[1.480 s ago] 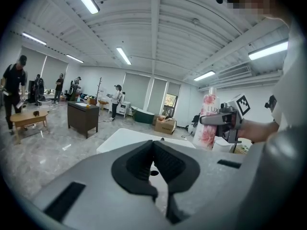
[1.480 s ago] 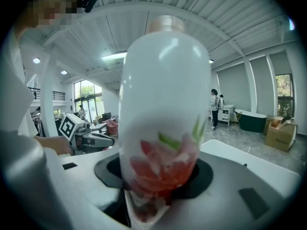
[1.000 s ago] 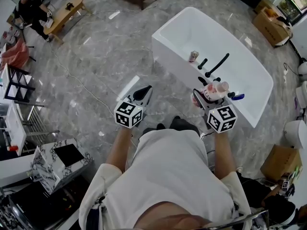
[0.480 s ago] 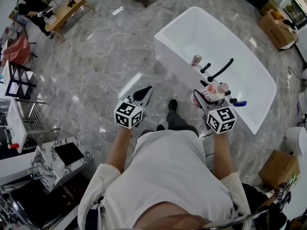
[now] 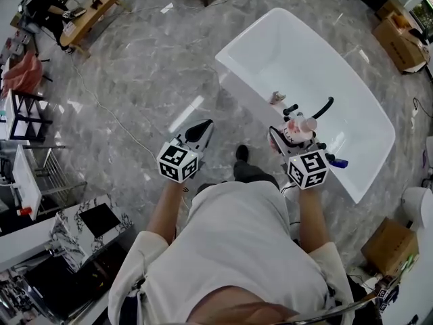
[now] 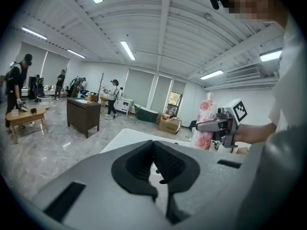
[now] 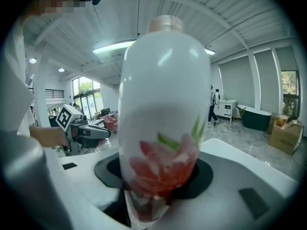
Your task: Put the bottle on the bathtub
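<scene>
The white bathtub (image 5: 308, 66) stands on the grey floor at the upper right of the head view. My right gripper (image 5: 287, 136) is shut on a white bottle with a pink flower print (image 5: 298, 127), held upright at the tub's near rim beside the black faucet (image 5: 323, 107). In the right gripper view the bottle (image 7: 163, 104) fills the middle, its base between the jaws. My left gripper (image 5: 202, 130) hangs over the floor left of the tub, shut and holding nothing. From the left gripper view the bottle (image 6: 206, 126) shows at the right.
A small bottle (image 5: 277, 98) stands on the tub rim, and a blue object (image 5: 337, 162) lies by the faucet. Cardboard boxes (image 5: 404, 34) sit at the far right. A marble-patterned cabinet (image 5: 86, 225) is at the lower left. A person sits at a wooden table (image 5: 84, 15).
The person has stepped closer to the tub, and the bottle in my right gripper has come nearer the rim by the faucet. Both grippers keep their states.
</scene>
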Demonstrator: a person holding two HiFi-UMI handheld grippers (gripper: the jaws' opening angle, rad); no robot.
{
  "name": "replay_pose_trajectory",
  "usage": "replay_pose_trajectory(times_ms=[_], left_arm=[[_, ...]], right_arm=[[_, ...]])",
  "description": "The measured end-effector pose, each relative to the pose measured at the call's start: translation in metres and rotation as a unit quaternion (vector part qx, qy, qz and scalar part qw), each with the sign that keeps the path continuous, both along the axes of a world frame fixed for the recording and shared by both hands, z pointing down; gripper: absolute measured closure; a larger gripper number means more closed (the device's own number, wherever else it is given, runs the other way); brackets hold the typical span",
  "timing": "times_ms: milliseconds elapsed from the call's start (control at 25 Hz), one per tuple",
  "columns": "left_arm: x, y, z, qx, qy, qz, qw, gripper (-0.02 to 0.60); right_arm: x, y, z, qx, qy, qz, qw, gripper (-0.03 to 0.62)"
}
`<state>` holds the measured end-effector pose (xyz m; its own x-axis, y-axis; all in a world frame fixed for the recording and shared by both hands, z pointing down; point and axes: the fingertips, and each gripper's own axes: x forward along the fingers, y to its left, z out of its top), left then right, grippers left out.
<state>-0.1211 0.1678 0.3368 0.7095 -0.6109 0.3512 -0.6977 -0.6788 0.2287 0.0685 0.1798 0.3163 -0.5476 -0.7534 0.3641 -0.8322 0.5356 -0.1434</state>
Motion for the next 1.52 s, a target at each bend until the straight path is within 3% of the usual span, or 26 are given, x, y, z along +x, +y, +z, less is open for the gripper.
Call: replay_pose_trajectory(times_ms=[400, 680, 960, 1240, 1520], left_arm=[[0.037, -0.104, 0.02, -0.026, -0.01, -0.022, 0.9994, 0.574], [0.052, -0.145, 0.032, -0.039, -0.019, -0.029, 0.9987, 0.574], [0.046, -0.179, 0.04, -0.049, -0.026, -0.026, 0.9981, 0.574], [0.038, -0.213, 0.046, -0.049, -0.022, -0.001, 0.9985, 0.574], [0.029, -0.252, 0.07, -0.063, -0.021, 0.049, 0.9966, 0.574]], right_arm=[[0.032, -0.116, 0.029, -0.026, 0.001, -0.024, 0.999, 0.357], [0.041, -0.158, 0.048, -0.042, -0.01, -0.031, 0.999, 0.358], [0.03, -0.191, 0.056, -0.052, -0.014, -0.022, 0.998, 0.358], [0.023, -0.212, 0.064, -0.065, -0.006, 0.017, 0.998, 0.357], [0.01, -0.235, 0.082, -0.081, 0.0, 0.063, 0.995, 0.358]])
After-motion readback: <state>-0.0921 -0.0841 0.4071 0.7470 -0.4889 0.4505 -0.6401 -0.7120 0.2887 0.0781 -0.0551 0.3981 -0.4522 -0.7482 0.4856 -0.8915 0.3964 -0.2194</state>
